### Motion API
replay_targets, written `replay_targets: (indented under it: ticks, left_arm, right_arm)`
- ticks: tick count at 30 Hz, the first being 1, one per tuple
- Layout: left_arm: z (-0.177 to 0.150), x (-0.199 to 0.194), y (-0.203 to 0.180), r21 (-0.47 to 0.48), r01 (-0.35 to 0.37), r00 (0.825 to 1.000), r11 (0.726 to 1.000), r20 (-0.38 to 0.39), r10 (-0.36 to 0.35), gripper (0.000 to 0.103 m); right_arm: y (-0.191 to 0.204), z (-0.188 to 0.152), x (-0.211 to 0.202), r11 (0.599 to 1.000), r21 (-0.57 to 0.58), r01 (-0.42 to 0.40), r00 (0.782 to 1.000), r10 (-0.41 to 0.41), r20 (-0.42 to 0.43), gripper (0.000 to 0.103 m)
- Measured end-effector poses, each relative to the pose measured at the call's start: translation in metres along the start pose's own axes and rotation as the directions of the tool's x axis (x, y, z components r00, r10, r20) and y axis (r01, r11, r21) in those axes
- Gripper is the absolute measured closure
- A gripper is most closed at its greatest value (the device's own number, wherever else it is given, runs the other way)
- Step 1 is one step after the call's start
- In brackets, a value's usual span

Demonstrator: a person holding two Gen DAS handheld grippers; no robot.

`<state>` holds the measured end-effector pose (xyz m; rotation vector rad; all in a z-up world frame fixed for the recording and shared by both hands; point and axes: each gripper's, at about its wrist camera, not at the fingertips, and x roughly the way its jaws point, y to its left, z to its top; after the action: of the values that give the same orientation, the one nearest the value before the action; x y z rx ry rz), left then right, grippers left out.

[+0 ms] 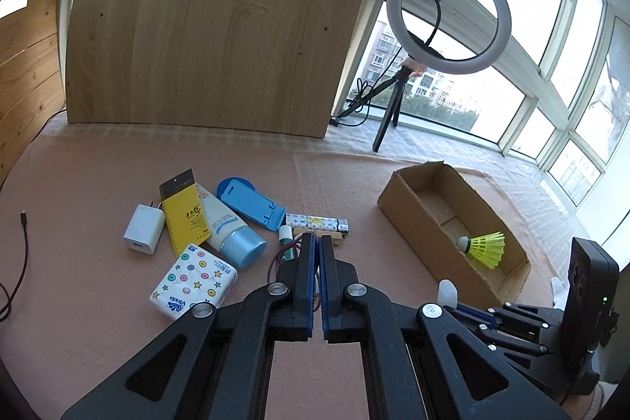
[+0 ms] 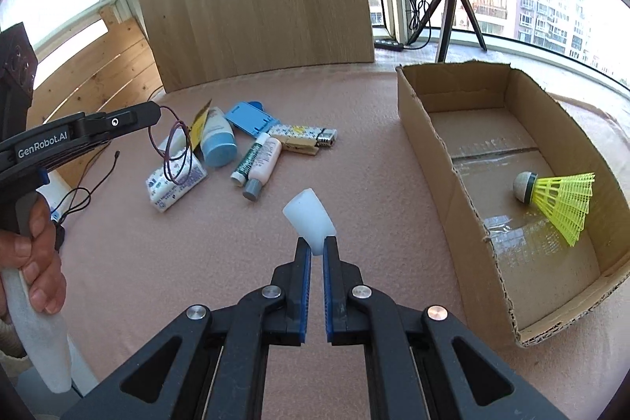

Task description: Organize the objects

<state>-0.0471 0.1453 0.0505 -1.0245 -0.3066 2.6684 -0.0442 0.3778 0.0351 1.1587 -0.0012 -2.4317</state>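
The left gripper [image 1: 318, 238] is clenched on a thin dark red cord loop [image 2: 175, 154]; in the right wrist view the loop hangs from its tip above the tissue pack [image 2: 176, 176]. The right gripper [image 2: 317, 241] grasps a small white translucent cap [image 2: 309, 219] between its 2 blue pads, and the cap is tilted to the left above the pink mat [image 2: 220, 254].

The cardboard box [image 2: 445, 180] stands open at the right side of the mat. Inside it lies 1 yellow shuttlecock [image 2: 559, 201] on its side, with the cork head toward the left. The near left wall of the box is between the held cap and the shuttlecock.

The other things lie in a group on the mat, well apart from the box. A white charger [image 1: 143, 229] is at the left end, just beside a yellow card [image 1: 184, 213]. The card lies partly over a white tube with a light blue cap [image 1: 232, 229]. A blue phone stand [image 1: 250, 203] touches that tube at the far side. A patterned lighter [image 1: 317, 222] and a wooden clothespin [image 2: 295, 144] are near each other. 2 small tubes, a green one [image 2: 248, 160] and a pale pink one [image 2: 264, 164], lie side by side, touching.

A ring light [image 1: 449, 12] on a tripod stands behind the box, and a wooden board [image 1: 220, 26] stands upright behind the group.
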Motion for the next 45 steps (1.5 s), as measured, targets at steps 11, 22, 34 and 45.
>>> replay_targets:
  ticks: [11,22,34,45]
  left_arm:
    - [-0.001,-0.059,-0.019,0.000,-0.015,0.997,1.000,0.079,0.015,0.102]
    - [0.006,-0.063,-0.073,0.044,-0.023,0.993,0.999,0.118,0.018,0.102]
    - [0.031,0.011,-0.207,0.188,0.102,0.991,0.977,0.068,-0.117,0.102]
    - [0.028,0.081,-0.241,0.092,0.016,1.000,0.996,0.016,-0.018,0.019]
  right_arm:
    - [0.018,0.019,-0.040,0.998,-0.055,-0.038,0.995,0.043,0.094,0.098]
    - [-0.015,0.021,-0.051,0.994,-0.071,-0.081,0.988,0.090,0.123,0.098]
    - [-0.128,0.013,-0.073,0.999,0.044,-0.018,0.990,0.012,0.140,0.098]
    - [-0.186,0.005,-0.051,0.994,0.111,0.008,1.000,-0.011,0.023,0.073]
